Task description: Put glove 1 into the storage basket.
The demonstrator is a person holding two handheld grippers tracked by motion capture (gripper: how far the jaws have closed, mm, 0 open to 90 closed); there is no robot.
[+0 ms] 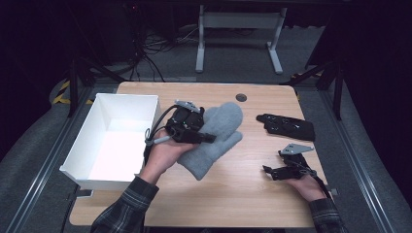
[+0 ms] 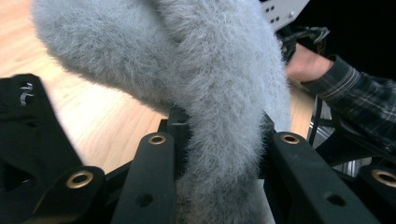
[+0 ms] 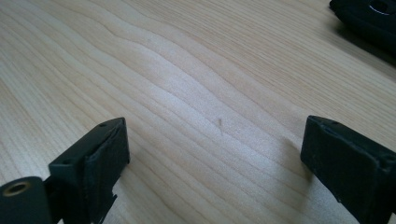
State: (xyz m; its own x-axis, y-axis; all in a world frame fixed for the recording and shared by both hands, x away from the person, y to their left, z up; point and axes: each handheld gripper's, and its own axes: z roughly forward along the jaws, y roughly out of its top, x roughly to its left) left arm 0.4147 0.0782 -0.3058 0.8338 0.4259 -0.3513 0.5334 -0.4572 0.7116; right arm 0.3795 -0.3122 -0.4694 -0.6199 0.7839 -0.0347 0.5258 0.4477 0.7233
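My left gripper [image 1: 206, 137] has the grey mitten [image 1: 217, 138] pinched and clear of the table [image 1: 243, 194]; the white box [image 1: 104, 99] awaits it. My right gripper [image 1: 268, 171] rests open, empty.

Mitten [image 1: 217, 137]: grey fleece-like cloth, fuzzy nap, matt; fibres stand out clearly in the left gripper view [image 2: 219, 93]. Table [image 1: 233, 194]: light wood-look top, visible grain, smooth with a soft sheen [image 3: 187, 70]. White box [image 1: 82, 145]: smooth matt walls, looks like plastic or coated board, can't tell which. Left gripper [image 1: 206, 138]: black matt plastic jaws with brass-coloured metal eyelets, grey metal plate on top. Right gripper [image 1: 266, 169]: same black matt plastic, pads slightly rough-looking [image 3: 109, 156]. Black flat object [image 1: 286, 126] on the table: matt black, plastic-looking. Sleeve [image 1: 124, 208]: woven plaid cloth.
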